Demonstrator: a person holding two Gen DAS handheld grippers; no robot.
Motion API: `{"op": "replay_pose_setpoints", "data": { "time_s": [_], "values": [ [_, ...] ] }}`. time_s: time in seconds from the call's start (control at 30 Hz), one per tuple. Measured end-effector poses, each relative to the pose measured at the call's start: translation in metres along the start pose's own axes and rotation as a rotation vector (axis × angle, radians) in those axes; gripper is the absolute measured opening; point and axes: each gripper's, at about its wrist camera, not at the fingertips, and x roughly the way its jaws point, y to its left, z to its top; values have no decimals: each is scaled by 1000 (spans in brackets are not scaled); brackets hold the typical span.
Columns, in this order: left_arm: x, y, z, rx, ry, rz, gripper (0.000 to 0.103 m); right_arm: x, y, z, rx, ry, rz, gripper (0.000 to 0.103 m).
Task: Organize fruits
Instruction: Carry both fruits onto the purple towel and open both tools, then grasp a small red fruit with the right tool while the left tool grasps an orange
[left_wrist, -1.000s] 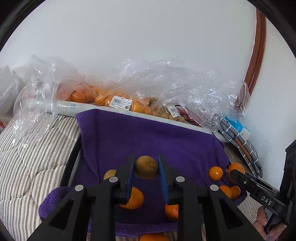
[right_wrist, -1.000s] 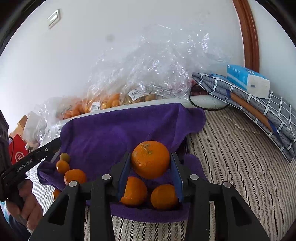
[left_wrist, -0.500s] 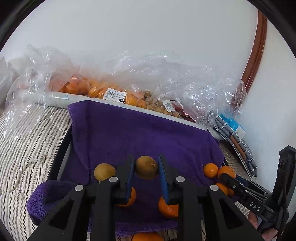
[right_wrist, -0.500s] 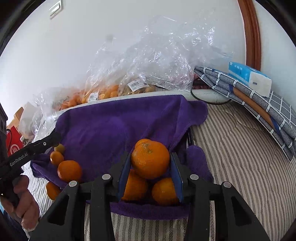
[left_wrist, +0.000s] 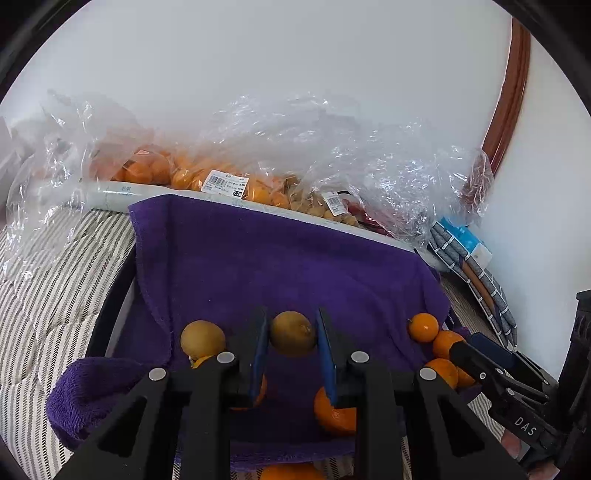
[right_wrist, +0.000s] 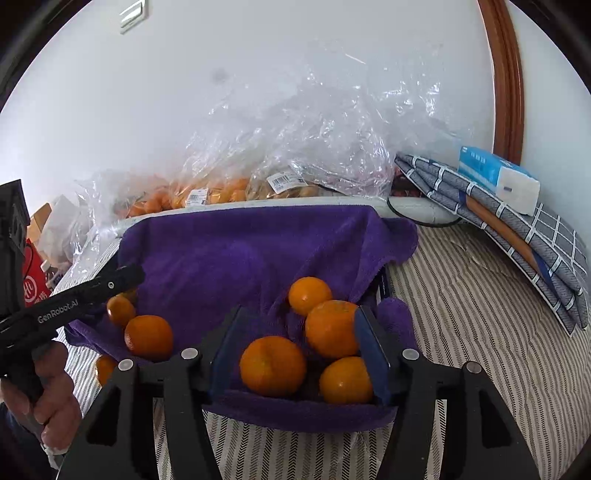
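Four oranges (right_wrist: 272, 365) are seen clustered on a purple towel (right_wrist: 236, 254) between the right gripper's (right_wrist: 299, 350) wide-spread jaws.

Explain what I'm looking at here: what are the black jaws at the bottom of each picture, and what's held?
No robot: a person holds one two-finger tool in each hand, each with a forward-looking fisheye camera. In the left tool's view, the left gripper has its jaws shut on a brownish-yellow fruit above the purple towel. In the right tool's view, the right gripper has its jaws open over a cluster of oranges on that towel. Bagged fruit lies behind, along the wall.
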Motion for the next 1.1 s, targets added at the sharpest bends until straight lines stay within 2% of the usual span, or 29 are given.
{"op": "replay_pose_setpoints", "data": {
  "time_s": [0.13,0.3,0.47,0.63,0.8,0.9,1.0,1.1],
  "values": [
    [0,3,1,-15,5,-20,35,-10,-2,1,16,-43,13,60],
    [-5,7,1,-14,2,-8,40,-20,2,3,17,-83,15,60],
    [-16,17,-1,-43,-17,-10,40,-39,8,-2,70,-71,68,60],
    [-34,25,-5,-57,-50,-6,43,-55,28,-18,37,-45,19,60],
    [-52,38,-17,-68,-45,10,43,-61,43,-39,32,-7,29,60],
    [-70,49,-27,-57,-51,34,43,-60,51,-48,25,17,25,60],
    [-83,61,-35,-32,-46,110,44,-57,57,-53,21,38,32,59],
    [-89,76,-38,-62,-32,131,44,-51,66,-56,11,59,52,55]
  ]
}}
